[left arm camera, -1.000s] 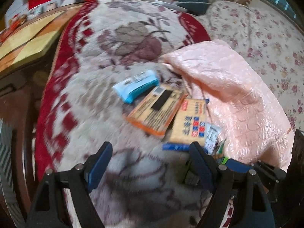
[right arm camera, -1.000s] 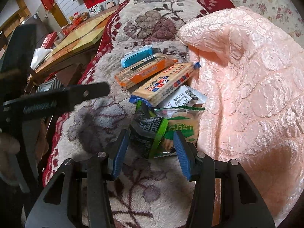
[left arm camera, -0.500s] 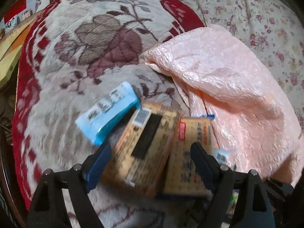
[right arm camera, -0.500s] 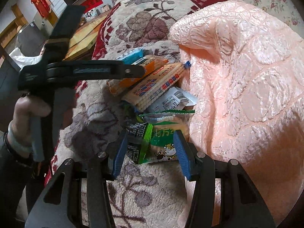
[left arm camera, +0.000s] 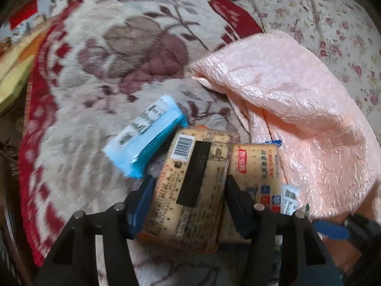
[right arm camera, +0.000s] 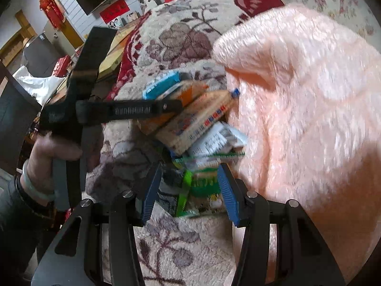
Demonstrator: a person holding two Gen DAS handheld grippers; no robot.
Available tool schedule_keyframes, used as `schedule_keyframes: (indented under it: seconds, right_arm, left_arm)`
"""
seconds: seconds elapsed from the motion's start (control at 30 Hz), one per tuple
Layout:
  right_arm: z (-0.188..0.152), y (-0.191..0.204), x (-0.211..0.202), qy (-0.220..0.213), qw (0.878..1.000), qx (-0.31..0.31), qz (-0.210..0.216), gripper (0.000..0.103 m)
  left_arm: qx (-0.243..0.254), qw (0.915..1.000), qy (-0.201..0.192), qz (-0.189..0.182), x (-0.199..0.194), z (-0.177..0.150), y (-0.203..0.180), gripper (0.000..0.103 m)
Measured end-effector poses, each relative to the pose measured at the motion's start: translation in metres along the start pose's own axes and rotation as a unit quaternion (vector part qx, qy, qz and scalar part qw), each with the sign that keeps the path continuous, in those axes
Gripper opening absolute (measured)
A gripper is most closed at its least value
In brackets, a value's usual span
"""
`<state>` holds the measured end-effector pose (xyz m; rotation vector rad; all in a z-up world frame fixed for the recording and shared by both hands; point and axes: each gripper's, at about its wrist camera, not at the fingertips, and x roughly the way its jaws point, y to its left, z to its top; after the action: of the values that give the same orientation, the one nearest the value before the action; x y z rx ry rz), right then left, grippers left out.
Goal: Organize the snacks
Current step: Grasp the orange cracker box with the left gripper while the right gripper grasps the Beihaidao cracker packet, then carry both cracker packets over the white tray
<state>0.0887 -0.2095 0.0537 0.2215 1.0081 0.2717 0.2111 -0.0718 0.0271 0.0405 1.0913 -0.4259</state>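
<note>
Broadly, a floral blanket (left arm camera: 78, 124) covers the bed, with a pink quilt (left arm camera: 297, 109) heaped beside the snacks. Sorting looks barely begun: the packets lie in one loose cluster against the quilt. The left gripper (left arm camera: 188, 190), its fingers just closing, straddles the orange cracker pack (left arm camera: 190, 186) and seems to touch both sides. The right gripper (right arm camera: 188, 186) pinches the green snack bag (right arm camera: 200, 186). A blue packet (left arm camera: 145, 135) and a yellow cracker pack (left arm camera: 257, 166) await.
</note>
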Motion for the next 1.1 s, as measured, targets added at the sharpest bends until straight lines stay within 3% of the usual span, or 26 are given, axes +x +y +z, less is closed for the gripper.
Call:
schedule_keyframes:
  seconds: [0.17,0.3,0.43,0.6,0.93,1.1]
  right_arm:
    - [0.026,0.014,0.013,0.004,1.000,-0.010,-0.020,0.049]
    - [0.049,0.020,0.044,0.039,0.997,-0.013,-0.059,0.049]
    - [0.069,0.009,0.078,0.081,0.994,0.024,-0.068,0.050]
    - [0.088,0.029,0.104,0.101,0.993,-0.015,-0.056,0.060]
    - [0.094,0.056,0.124,0.098,0.983,-0.078,-0.137,0.064]
    - [0.091,0.038,0.126,0.090,0.988,-0.051,-0.114,0.062]
  left_arm:
    - [-0.036,0.9973,-0.032,0.055,-0.038,-0.026,0.012,0.058]
    - [-0.059,0.9926,-0.047,0.095,-0.063,-0.047,0.031,0.058]
    - [-0.082,0.9901,-0.050,0.102,-0.084,-0.071,0.051,0.058]
    - [-0.097,0.9881,-0.044,0.111,-0.095,-0.097,0.063,0.058]
    - [-0.098,0.9844,-0.053,0.136,-0.097,-0.100,0.062,0.058]
    - [-0.108,0.9822,-0.048,0.146,-0.097,-0.105,0.063,0.058]
